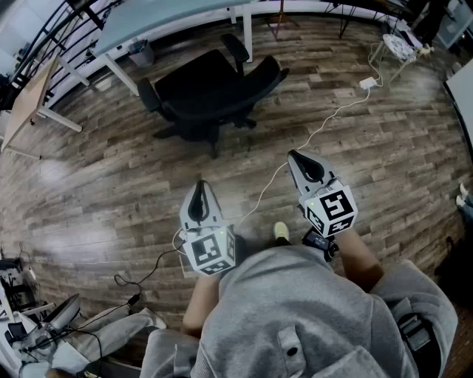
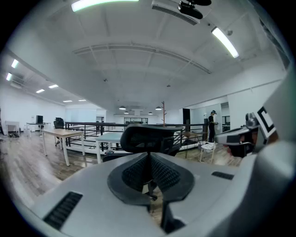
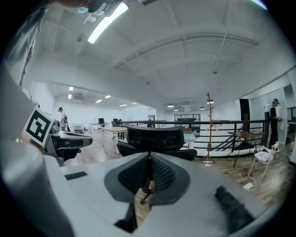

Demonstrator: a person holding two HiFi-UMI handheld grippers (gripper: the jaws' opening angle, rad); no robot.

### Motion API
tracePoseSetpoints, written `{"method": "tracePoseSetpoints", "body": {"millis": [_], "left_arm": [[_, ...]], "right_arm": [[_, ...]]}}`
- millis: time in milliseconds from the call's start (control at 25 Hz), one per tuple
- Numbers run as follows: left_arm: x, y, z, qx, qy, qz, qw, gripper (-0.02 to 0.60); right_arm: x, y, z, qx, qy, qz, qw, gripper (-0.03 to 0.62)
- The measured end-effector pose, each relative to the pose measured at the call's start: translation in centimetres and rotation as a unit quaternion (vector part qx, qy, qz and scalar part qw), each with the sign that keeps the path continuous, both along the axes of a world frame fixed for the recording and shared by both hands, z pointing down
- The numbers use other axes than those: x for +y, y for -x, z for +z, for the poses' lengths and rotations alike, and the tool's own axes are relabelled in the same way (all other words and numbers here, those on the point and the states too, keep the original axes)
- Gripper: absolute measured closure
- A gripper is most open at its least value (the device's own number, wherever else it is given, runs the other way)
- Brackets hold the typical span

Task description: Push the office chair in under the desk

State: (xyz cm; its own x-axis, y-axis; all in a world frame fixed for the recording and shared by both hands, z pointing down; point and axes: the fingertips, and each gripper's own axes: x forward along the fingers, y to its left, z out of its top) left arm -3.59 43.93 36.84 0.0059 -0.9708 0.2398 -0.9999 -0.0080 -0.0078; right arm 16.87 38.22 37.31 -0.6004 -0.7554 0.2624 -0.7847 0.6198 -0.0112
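The black office chair (image 1: 211, 92) stands on the wood floor, pulled out from the pale desk (image 1: 162, 18) at the top of the head view, its backrest toward me. My left gripper (image 1: 199, 186) and right gripper (image 1: 293, 156) are held near my body, both pointing at the chair and well short of it. In the left gripper view the chair back (image 2: 150, 139) sits just past the left gripper (image 2: 149, 157). The right gripper view shows the same chair (image 3: 155, 139) beyond the right gripper (image 3: 149, 159). Both pairs of jaws are shut with nothing between them.
A white cable (image 1: 325, 122) runs across the floor from a power adapter (image 1: 367, 83) toward my feet. A wooden table (image 1: 29, 96) stands at the left, a bin (image 1: 140, 53) under the desk, a white chair (image 1: 399, 46) at the far right. A coat stand (image 3: 209, 125) rises by the railing.
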Motion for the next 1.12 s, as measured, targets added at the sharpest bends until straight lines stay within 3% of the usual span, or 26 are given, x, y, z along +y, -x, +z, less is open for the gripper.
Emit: {"method": "tracePoseSetpoints", "body": {"millis": [280,560,800,1120], "left_arm": [[2.2,-4.7,-0.5,-0.002,-0.001,-0.036,0.9993,0.554],[2.2,-6.1,-1.3,-0.021,-0.018,-0.044,0.9986,0.554],[2.6,-5.5,-2.1,-0.024,-0.021,-0.067,0.9973,0.554],[1.5,-6.8,-2.1,-0.035,-0.023,-0.068,0.9968,0.554]], "right_arm": [[0.1,-6.6,-0.1,-0.013,0.006,-0.006,1.0,0.565],[0.7,-6.7,-0.8,0.001,-0.015,-0.026,1.0,0.565],[0.3,-6.5,-1.3,-0.022,-0.007,-0.037,0.999,0.563],[-0.8,-7.4,-1.0,-0.024,-0.017,-0.047,0.998,0.566]]}}
